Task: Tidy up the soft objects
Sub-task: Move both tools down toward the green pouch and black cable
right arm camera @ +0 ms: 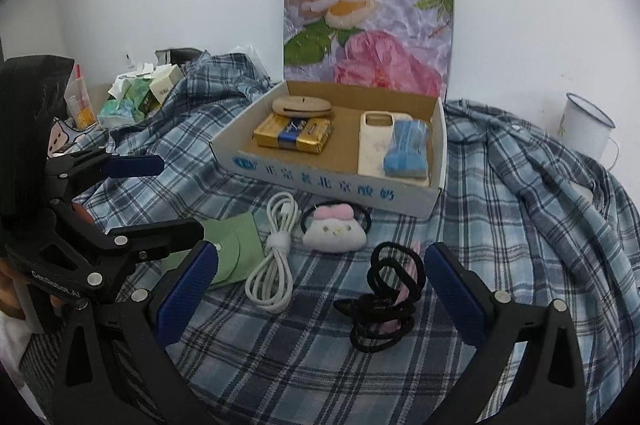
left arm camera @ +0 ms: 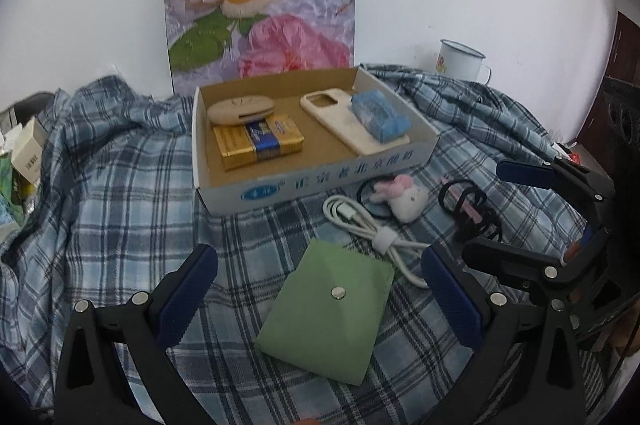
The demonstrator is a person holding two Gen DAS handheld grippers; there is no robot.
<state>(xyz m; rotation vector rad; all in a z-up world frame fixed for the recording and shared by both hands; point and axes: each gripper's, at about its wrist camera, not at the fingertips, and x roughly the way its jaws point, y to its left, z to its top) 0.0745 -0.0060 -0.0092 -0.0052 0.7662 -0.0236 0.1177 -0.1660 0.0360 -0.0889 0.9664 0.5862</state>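
Observation:
On the plaid cloth lies a green snap pouch, directly below my open left gripper. Beside it are a coiled white cable, a white plush hair tie with a pink bow and a tangle of black hair ties. My right gripper hovers open over the black hair ties, holding nothing. Behind stands a shallow cardboard box with a beige case, a gold-blue pack, a phone case and a blue packet inside.
A floral board leans on the white wall behind the box. A white enamel mug sits at the back right. Small cartons and wrappers pile up at the back left. The plaid cloth is bunched around the box.

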